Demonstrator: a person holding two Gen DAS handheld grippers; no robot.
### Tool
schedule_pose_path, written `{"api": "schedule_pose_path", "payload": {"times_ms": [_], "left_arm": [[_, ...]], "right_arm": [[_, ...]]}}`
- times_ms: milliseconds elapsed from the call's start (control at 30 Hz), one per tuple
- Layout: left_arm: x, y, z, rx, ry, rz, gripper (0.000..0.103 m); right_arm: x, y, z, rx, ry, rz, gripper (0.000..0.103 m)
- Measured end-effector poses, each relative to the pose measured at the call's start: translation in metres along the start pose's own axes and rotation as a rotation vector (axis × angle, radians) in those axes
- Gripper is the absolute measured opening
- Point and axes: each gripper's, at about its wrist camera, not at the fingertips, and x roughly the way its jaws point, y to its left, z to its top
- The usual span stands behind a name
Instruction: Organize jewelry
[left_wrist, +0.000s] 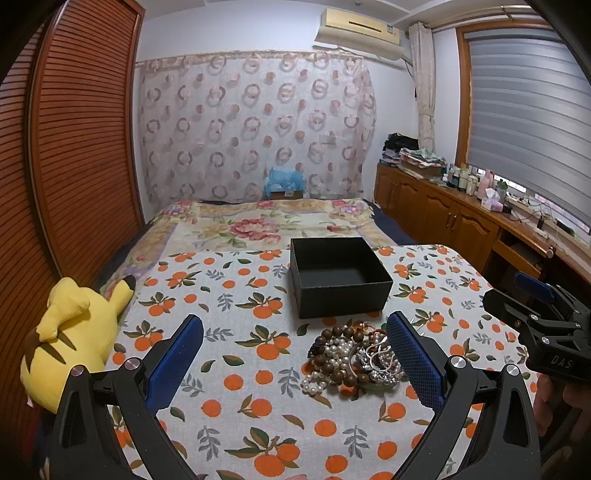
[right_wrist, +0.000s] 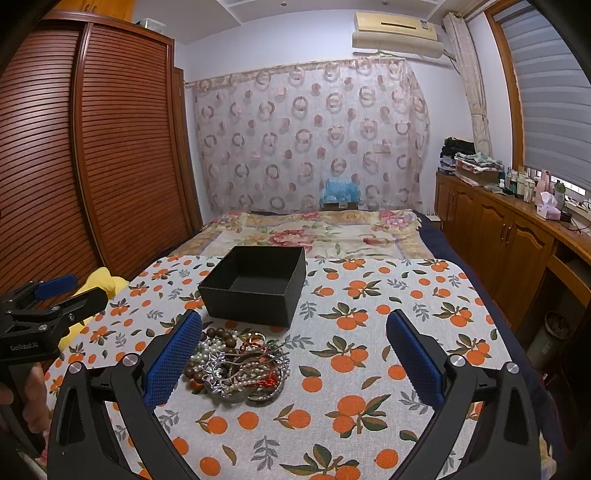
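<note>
Both tongs, left (left_wrist: 295, 354) and right (right_wrist: 293, 354), spread wide; jewelry (right_wrist: 238, 363) heaped at box's (right_wrist: 255, 284) 6 o'clock, ready for transfer.

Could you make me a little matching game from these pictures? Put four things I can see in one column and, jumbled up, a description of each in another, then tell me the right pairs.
Things:
1. black box
2. jewelry pile
3. yellow plush toy
4. left gripper

Descriptions:
A. lies off the left edge of the orange-print tablecloth
B. tangled heap of pearls, wooden beads and silver pieces
C. open-topped, nothing visible inside
D. blue-padded fingers spread wide, holding nothing

Pairs: 1-C, 2-B, 3-A, 4-D
</note>
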Motion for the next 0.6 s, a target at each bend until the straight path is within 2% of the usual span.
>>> {"api": "schedule_pose_path", "payload": {"times_ms": [600], "left_arm": [[-0.0007, 0.0003, -0.0005, -0.001, -0.006, -0.002, 0.096]], "right_arm": [[-0.0007, 0.0012, -0.0003, 0.0, -0.003, 0.0, 0.101]]}}
